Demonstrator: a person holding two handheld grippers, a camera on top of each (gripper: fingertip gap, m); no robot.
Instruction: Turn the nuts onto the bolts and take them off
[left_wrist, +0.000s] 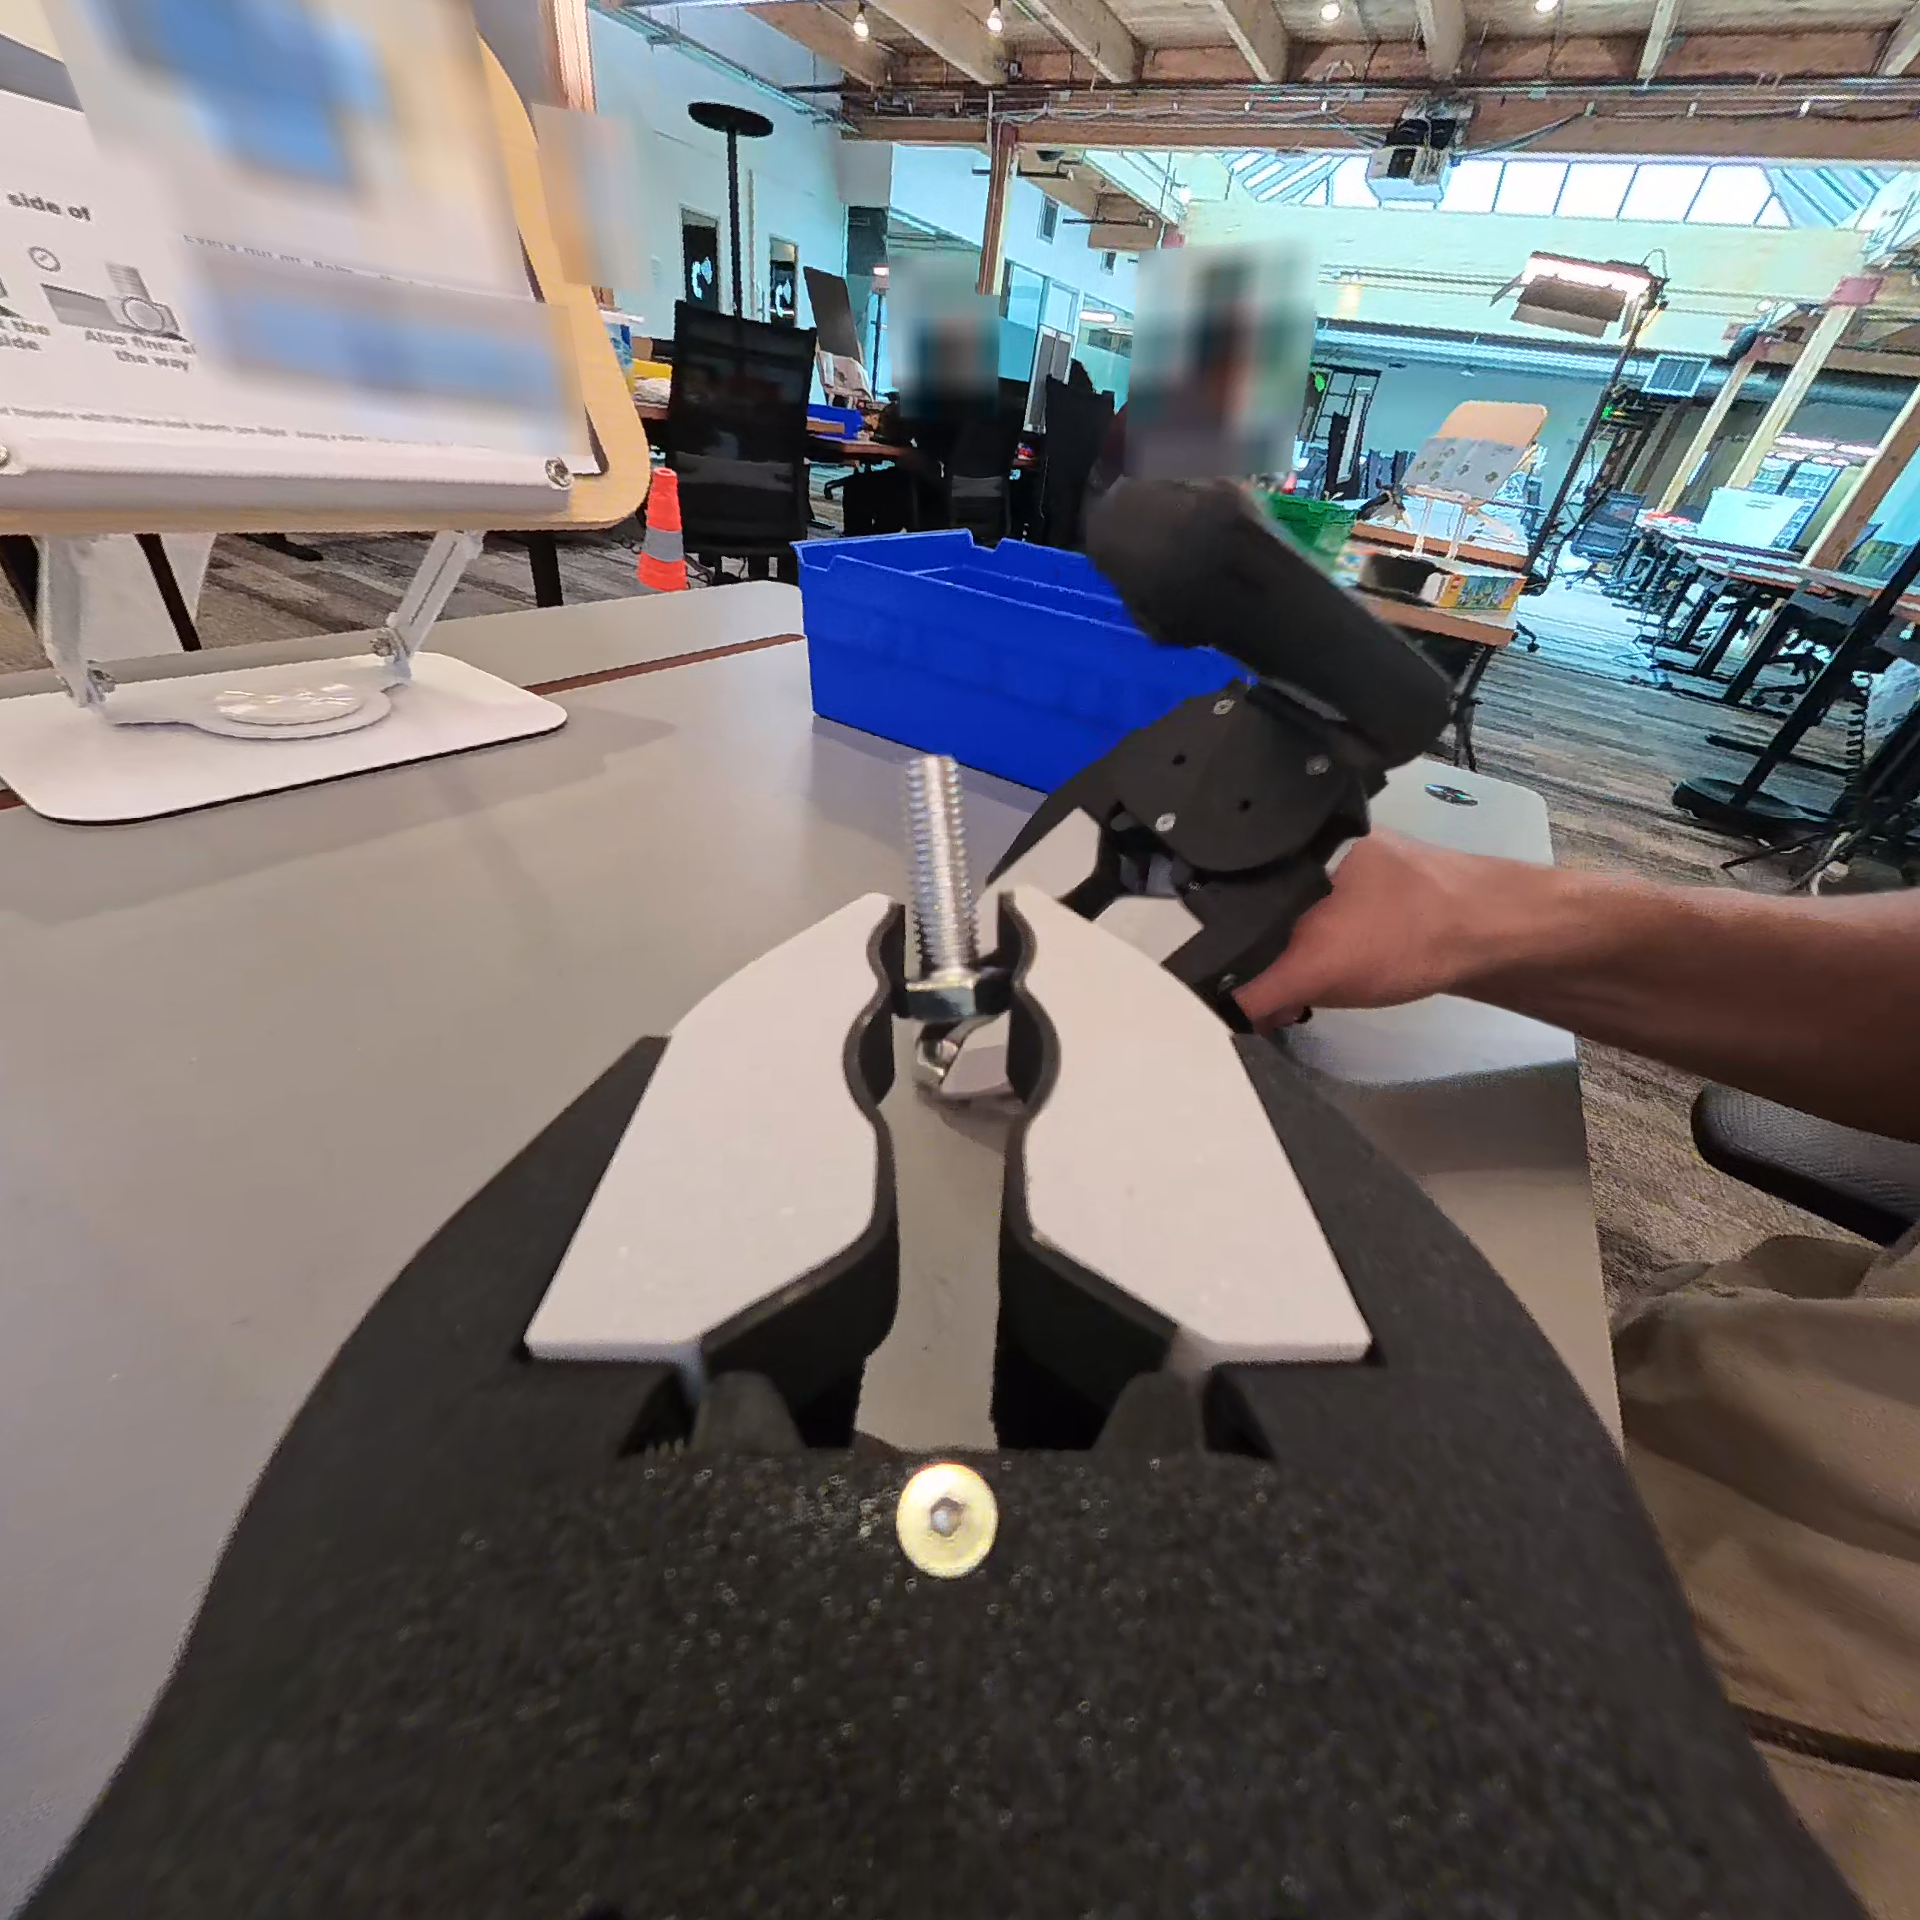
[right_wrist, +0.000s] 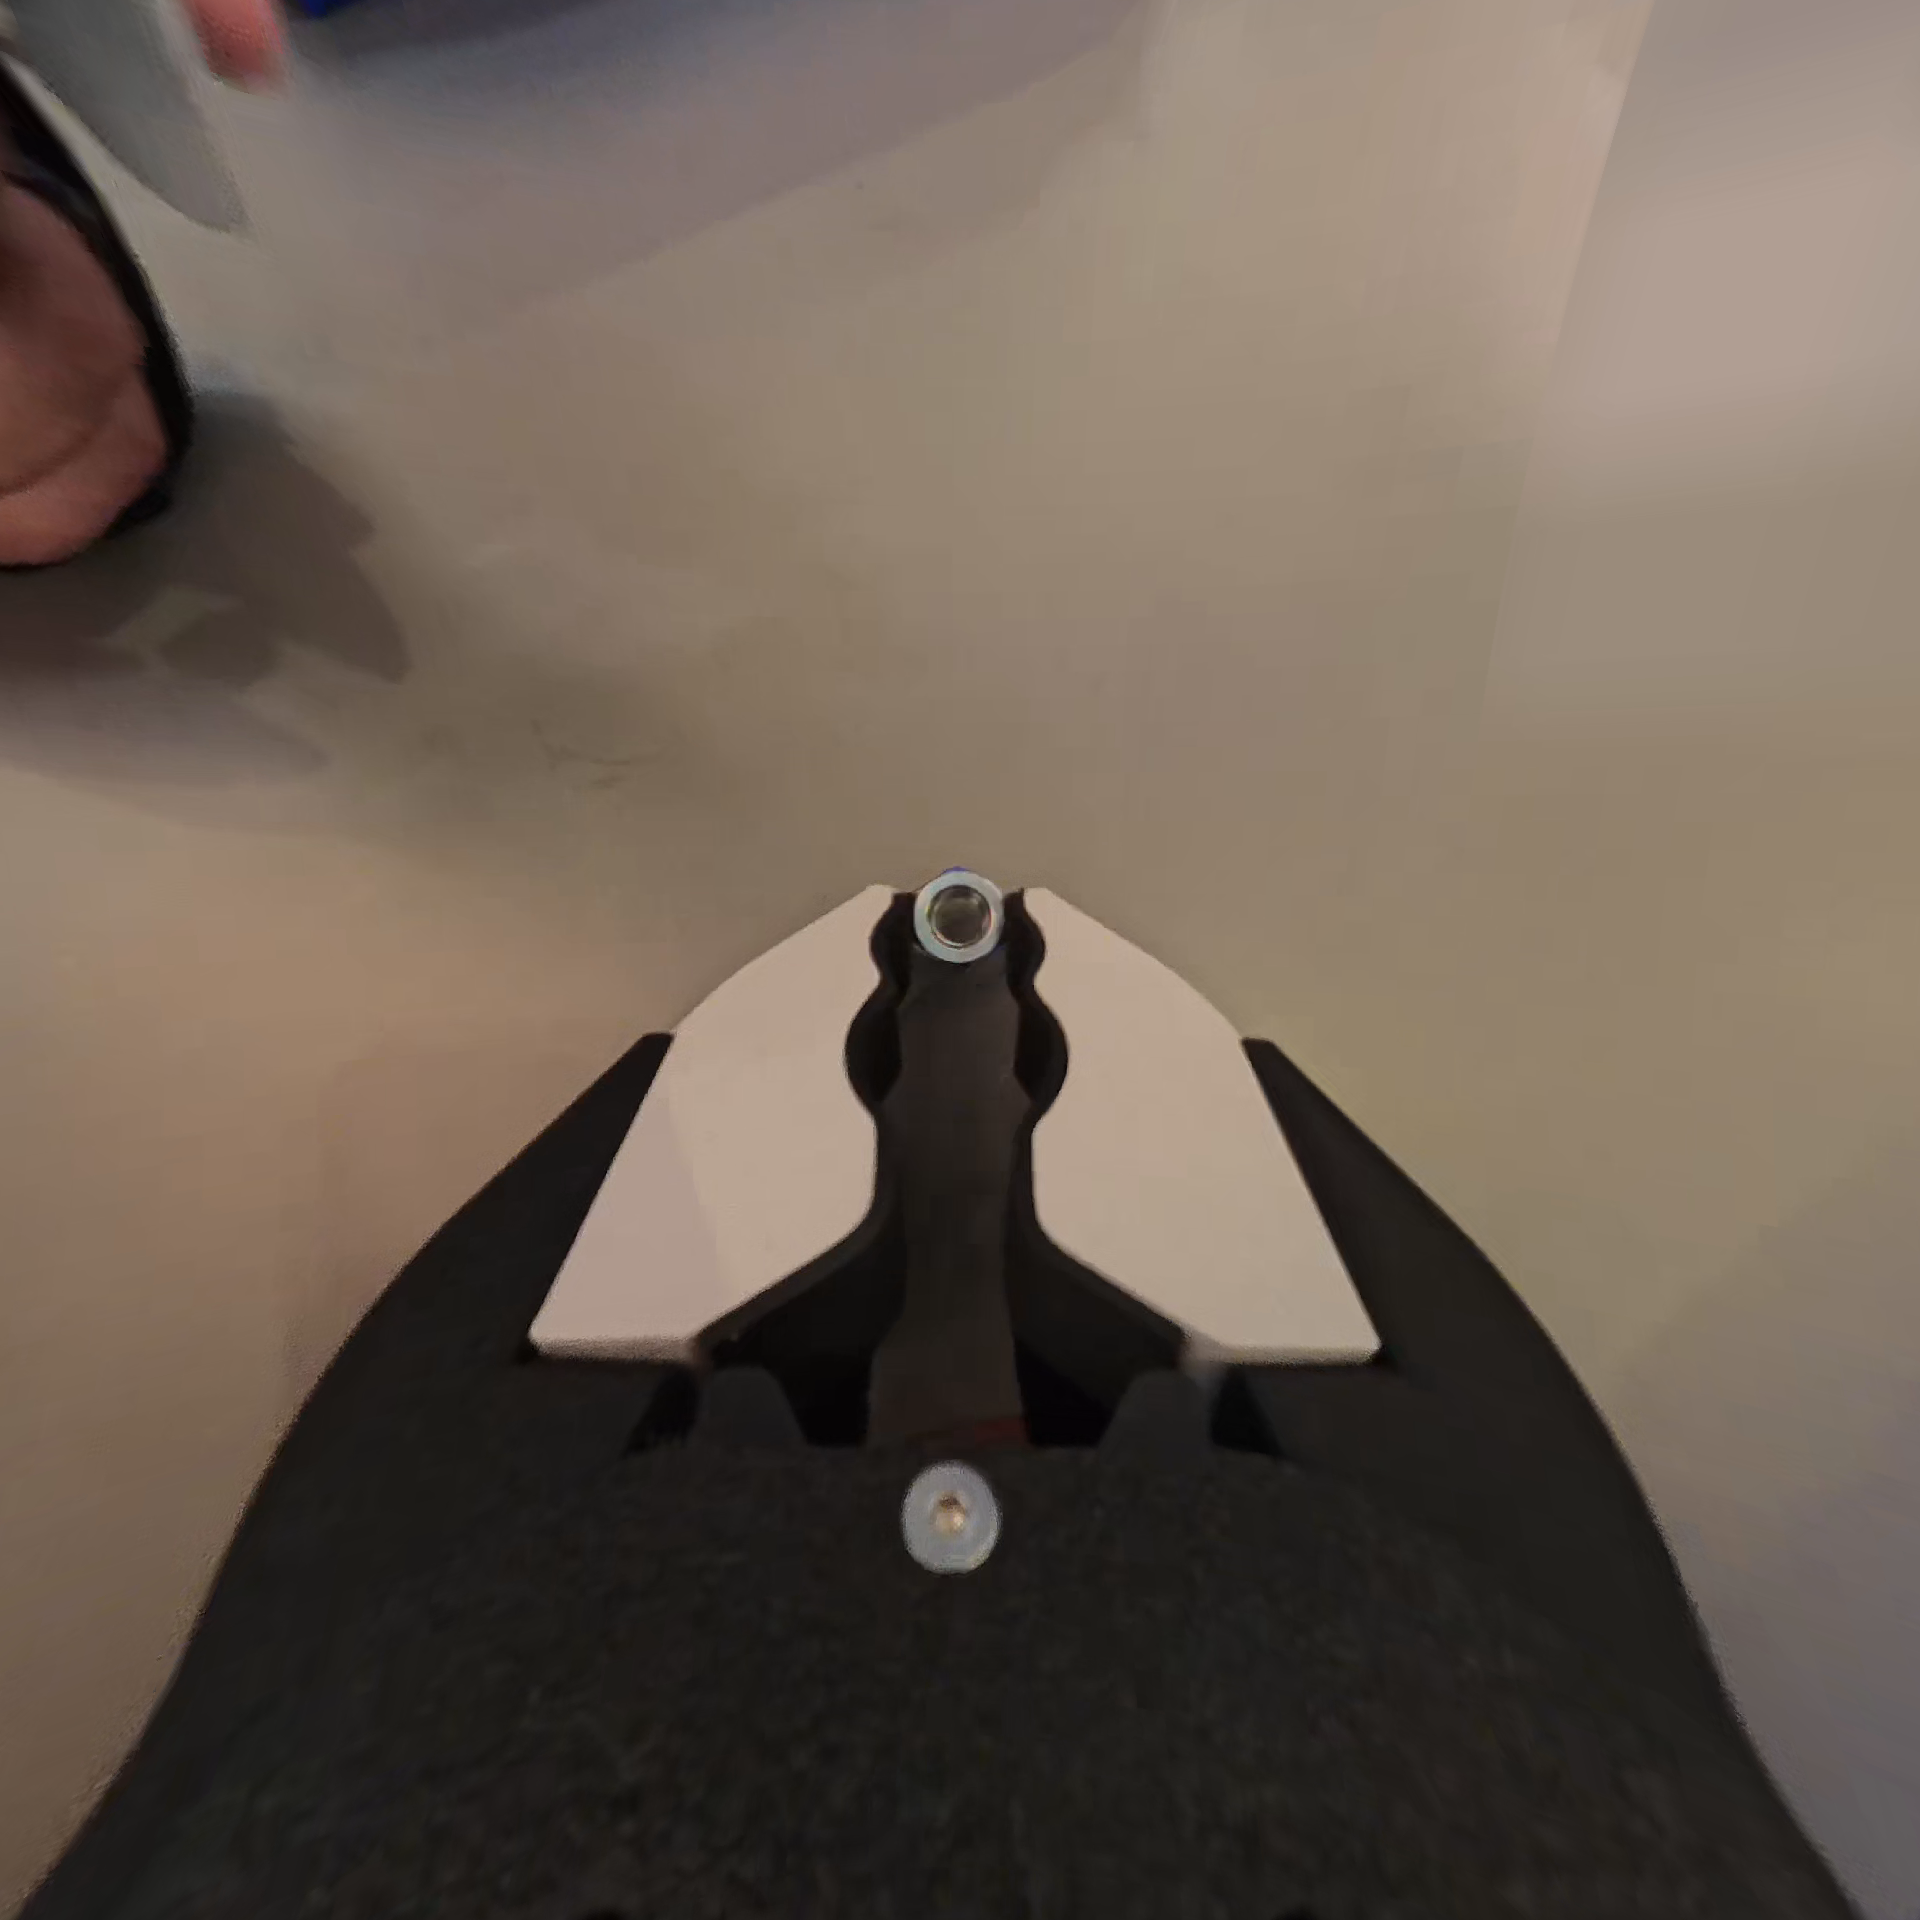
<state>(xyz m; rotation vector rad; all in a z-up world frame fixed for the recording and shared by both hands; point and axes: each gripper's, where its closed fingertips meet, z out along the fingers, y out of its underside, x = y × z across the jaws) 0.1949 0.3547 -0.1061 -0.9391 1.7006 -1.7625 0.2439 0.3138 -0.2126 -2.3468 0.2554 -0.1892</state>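
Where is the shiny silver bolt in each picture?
Left wrist view: the bolt stands upright in the middle, pinched low down by the left tool.
Right wrist view: not in it; the right tool holds only a nut.
Shared landmark: the grey table.

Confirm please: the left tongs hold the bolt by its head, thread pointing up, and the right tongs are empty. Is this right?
Not quite. The right tongs are not empty: the right wrist view shows them pinching a nut at their tips. The left tongs do hold the bolt by its head, thread up.
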